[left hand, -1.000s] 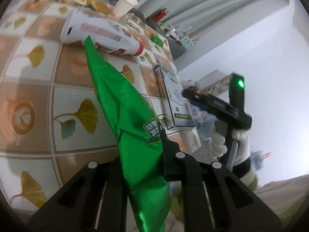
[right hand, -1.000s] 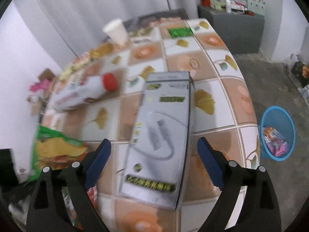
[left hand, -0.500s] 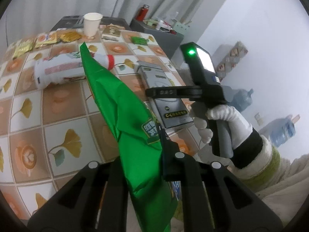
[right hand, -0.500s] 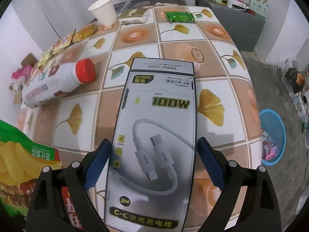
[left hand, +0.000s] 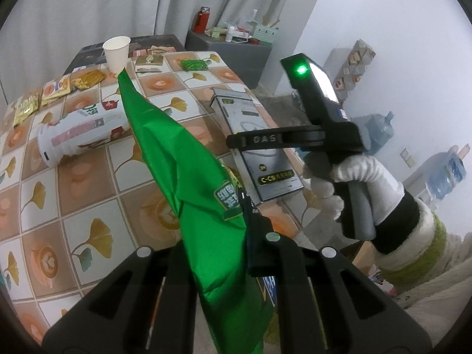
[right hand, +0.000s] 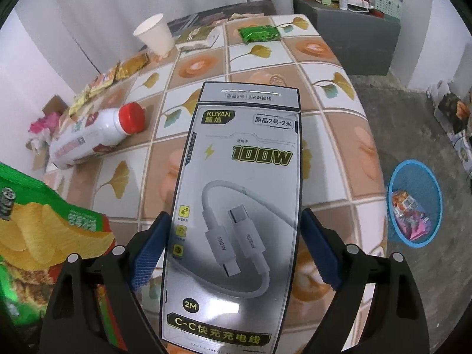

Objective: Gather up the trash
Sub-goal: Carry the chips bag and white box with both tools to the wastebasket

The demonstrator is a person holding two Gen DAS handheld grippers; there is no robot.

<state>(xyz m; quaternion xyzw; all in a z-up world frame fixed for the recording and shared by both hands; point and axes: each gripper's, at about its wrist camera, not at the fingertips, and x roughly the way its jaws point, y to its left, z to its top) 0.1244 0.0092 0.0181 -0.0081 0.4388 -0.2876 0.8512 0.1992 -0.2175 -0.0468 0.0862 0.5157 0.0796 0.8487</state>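
Carefully, we centred the right gripper [right hand: 233,250], jaws spread, astride the flat grey cable box [right hand: 236,206]; the left gripper [left hand: 216,250] stayed clenched on the green crisp bag [left hand: 183,183].

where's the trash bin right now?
The blue bin shows only in the right wrist view, at the right edge: on the floor beside the table, with wrappers already inside. It sits right of the cable box.

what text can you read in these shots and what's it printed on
"KUYAN", "100W", "2M", "C-C": cable box
"OAS": right gripper's body, seen in the left wrist view
Chip bag logo: too distorted to read
Bottle label, snack packets: too small to read
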